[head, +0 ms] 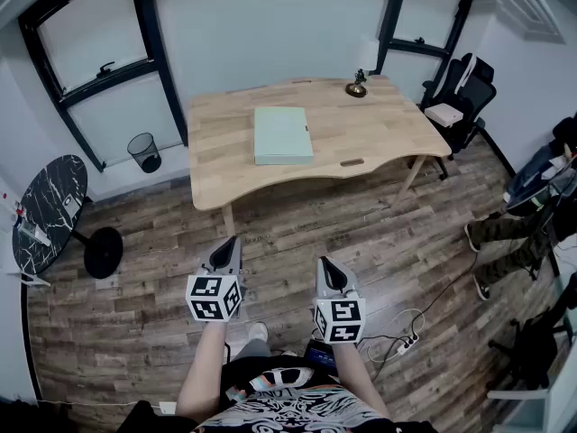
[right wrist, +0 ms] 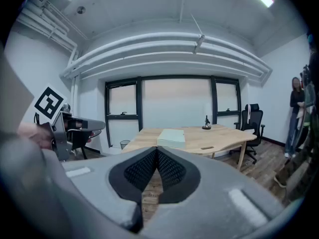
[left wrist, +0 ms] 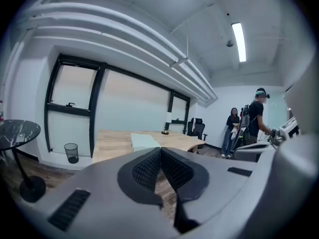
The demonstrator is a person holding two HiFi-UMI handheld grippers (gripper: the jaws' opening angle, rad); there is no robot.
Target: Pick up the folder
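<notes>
A pale green folder (head: pixel 282 135) lies flat on the wooden table (head: pixel 379 124), well ahead of me. It also shows as a light slab, the folder (left wrist: pixel 144 141), in the left gripper view and as the folder (right wrist: pixel 171 137) in the right gripper view. My left gripper (head: pixel 227 247) and right gripper (head: pixel 325 265) hang side by side over the floor, far short of the table. Both are shut with nothing between their jaws. The left gripper (left wrist: pixel 160 149) and the right gripper (right wrist: pixel 157 149) point towards the table.
A small dark ornament (head: pixel 357 87) stands at the table's far right. An office chair (head: pixel 460 97) is beyond the right end. A black bin (head: pixel 144 152) and a round marble side table (head: pixel 50 210) are at left. People (left wrist: pixel 249 123) stand at right; cables (head: pixel 410 332) lie on the floor.
</notes>
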